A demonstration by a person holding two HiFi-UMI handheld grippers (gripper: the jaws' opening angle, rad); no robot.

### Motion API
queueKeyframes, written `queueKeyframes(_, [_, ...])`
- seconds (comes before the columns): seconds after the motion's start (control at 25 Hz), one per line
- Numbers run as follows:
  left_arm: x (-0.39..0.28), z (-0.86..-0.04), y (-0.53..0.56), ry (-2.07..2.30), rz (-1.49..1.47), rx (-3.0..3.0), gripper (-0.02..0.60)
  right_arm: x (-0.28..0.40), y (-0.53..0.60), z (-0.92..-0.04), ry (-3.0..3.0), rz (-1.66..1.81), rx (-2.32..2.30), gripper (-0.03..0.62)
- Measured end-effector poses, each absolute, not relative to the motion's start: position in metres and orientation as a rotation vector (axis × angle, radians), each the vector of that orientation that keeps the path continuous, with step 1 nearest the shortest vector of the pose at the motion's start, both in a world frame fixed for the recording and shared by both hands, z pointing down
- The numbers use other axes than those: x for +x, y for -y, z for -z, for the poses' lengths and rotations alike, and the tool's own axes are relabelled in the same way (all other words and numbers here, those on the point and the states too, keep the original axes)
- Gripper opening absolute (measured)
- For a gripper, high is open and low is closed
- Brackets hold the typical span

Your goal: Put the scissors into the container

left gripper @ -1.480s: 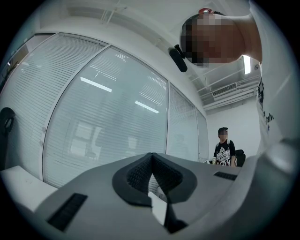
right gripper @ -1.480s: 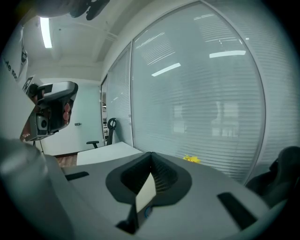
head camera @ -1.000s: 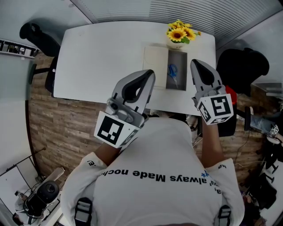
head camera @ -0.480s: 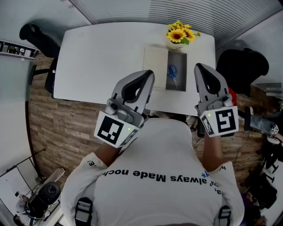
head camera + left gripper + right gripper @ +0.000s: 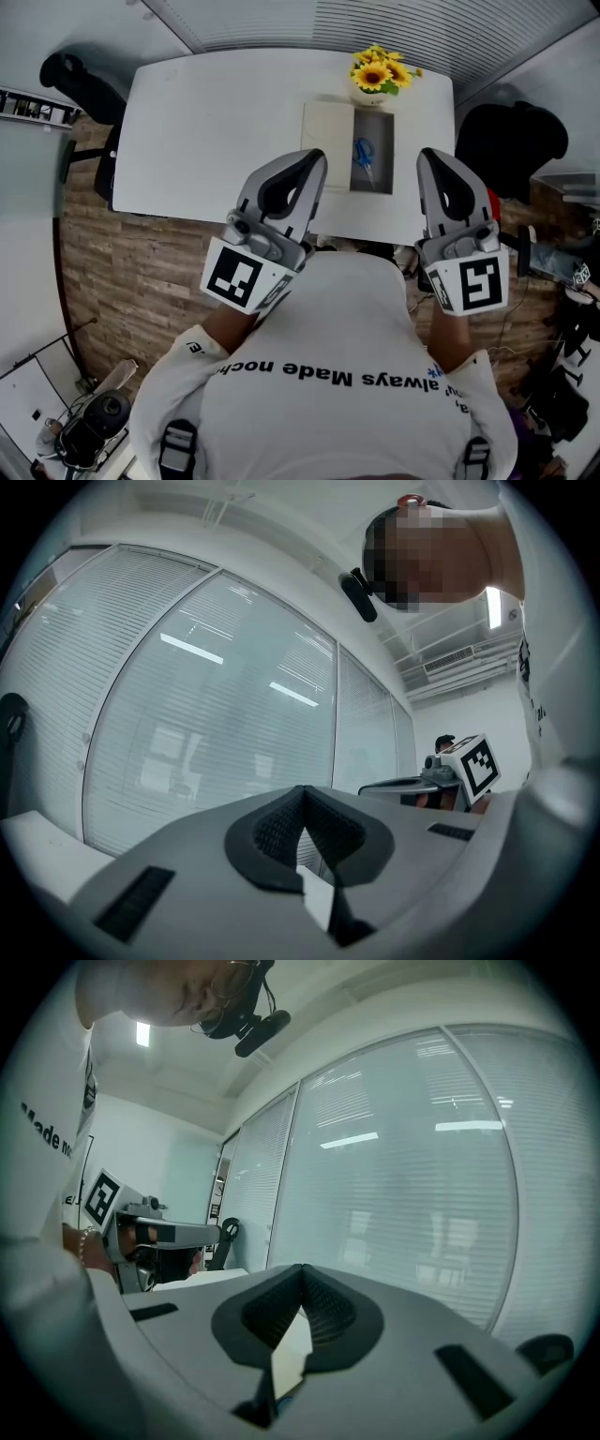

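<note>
The scissors (image 5: 364,157) already lay inside the container (image 5: 381,129), a grey oblong tray on the white table (image 5: 216,122). Their long axis ran along the tray's length. The blue handles seemed to be toward the tray's far end, where the sunflowers (image 5: 378,71) stood just beyond it, and the blades pointed back toward its near end. Nothing else could be made out in the tray. A cream panel (image 5: 328,145) lay flat against the tray's left side. In the head view the tray sat between the two gripper tips, and both were held up on the person's side of it, clear of the table. The left gripper (image 5: 314,161) was to the tray's left and the right gripper (image 5: 433,159) to its right, neither plainly the nearer. Each gripper's own view showed its pads pressed together with nothing pinched between them. Judged from this, the placing looked finished, with no further reach toward the tray called for.
</note>
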State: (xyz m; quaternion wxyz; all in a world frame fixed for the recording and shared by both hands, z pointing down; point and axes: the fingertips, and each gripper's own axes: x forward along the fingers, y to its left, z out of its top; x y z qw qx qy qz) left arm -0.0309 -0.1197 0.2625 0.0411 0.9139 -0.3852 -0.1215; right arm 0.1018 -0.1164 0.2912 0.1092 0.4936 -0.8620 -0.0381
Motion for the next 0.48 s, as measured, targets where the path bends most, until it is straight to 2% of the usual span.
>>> queueKeyframes(0.48, [-0.028, -0.257, 0.119, 1.174, 0.374, 2.824, 0.018, 0.103, 0.094, -0.272, 2.536, 0.145, 1.472, 0.006])
